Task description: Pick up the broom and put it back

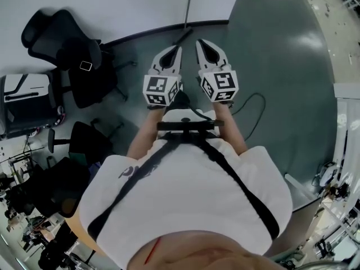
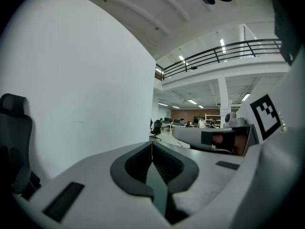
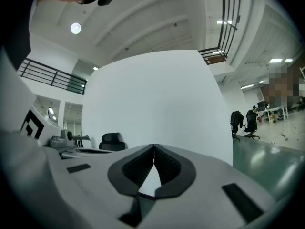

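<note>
Left gripper [image 1: 173, 49] [image 2: 152, 149]: held out ahead of the person's chest and about level. Its jaws are closed pad to pad with nothing between them. Its marker cube [image 1: 162, 90] faces the head camera.
Right gripper [image 1: 204, 43] [image 3: 154, 151]: just beside the left one and nearly parallel to it. Its jaws are pressed together and empty. Its marker cube [image 1: 219, 85] also faces up.
Broom [image 1: 189, 4]: in the head view it shows as a thin dark pole standing upright against the white wall. Its lower end is at the baseboard, just beyond the tips of both grippers. A dark slanted part sits at its foot, but the head cannot be made out clearly. Neither gripper touches it, and neither gripper view shows it.
White wall [image 1: 112, 4] [image 2: 81, 89] [image 3: 152, 99]: a curved partition straight ahead, filling much of both gripper views.
Baseboard [image 1: 146, 34]: a black strip along the foot of the wall.
Floor [image 1: 281, 55]: grey-green and glossy, with light reflections on it.
Cable [image 1: 256, 103]: a dark loop lying on the floor to the right of the right gripper.
Office chair [image 1: 59, 35] [image 2: 12, 128]: black, standing at the left near the wall, well apart from the broom.
Person: white shirt [image 1: 185, 201] with black harness straps [image 1: 230, 173] crossing it. Both forearms reach forward to the grippers.
</note>
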Available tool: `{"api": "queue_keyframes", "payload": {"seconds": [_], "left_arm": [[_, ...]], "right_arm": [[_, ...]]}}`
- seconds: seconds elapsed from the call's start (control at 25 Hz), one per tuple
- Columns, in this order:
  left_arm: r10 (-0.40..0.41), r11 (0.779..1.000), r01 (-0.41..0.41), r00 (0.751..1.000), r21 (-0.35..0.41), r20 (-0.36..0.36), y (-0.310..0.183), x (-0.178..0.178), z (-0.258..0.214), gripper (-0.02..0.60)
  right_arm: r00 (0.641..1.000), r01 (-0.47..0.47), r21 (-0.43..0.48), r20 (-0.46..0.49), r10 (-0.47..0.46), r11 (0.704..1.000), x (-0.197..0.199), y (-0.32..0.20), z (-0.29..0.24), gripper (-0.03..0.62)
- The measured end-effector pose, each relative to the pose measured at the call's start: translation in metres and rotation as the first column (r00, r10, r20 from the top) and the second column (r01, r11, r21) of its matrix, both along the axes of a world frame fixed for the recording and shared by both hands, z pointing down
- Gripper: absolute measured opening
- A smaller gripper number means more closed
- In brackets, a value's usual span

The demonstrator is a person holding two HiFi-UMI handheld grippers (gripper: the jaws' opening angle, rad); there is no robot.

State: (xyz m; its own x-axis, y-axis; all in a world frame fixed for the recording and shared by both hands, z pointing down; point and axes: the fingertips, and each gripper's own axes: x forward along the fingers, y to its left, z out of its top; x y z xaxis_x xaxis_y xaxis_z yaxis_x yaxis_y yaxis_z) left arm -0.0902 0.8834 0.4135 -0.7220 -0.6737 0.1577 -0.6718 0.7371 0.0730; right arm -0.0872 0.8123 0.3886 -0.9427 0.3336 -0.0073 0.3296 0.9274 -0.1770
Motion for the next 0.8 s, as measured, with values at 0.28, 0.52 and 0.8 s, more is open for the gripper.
{"api": "queue_keyframes", "payload": {"seconds": [0.28,0.52,0.8], "left_arm": [[-0.005,0.998,0.005,1.0,0.064,0.002,0.008,-0.117,0.003,0.012],[0.003,0.996,-0.007,0.999,0.088,0.046,0.023,-0.237,-0.007,0.012],[0.093,0.993,-0.091,0.995,0.075,-0.024,0.021,-0.301,0.017,0.012]], "right_arm": [[0.995,0.067,0.072,-0.073,-0.062,0.995,-0.105,0.023,0.013,0.006],[0.998,0.003,0.049,-0.066,0.0,0.999,-0.208,0.029,0.017,0.008],[0.981,-0.141,0.067,-0.122,0.148,0.988,-0.275,0.008,0.043,0.008]]}}
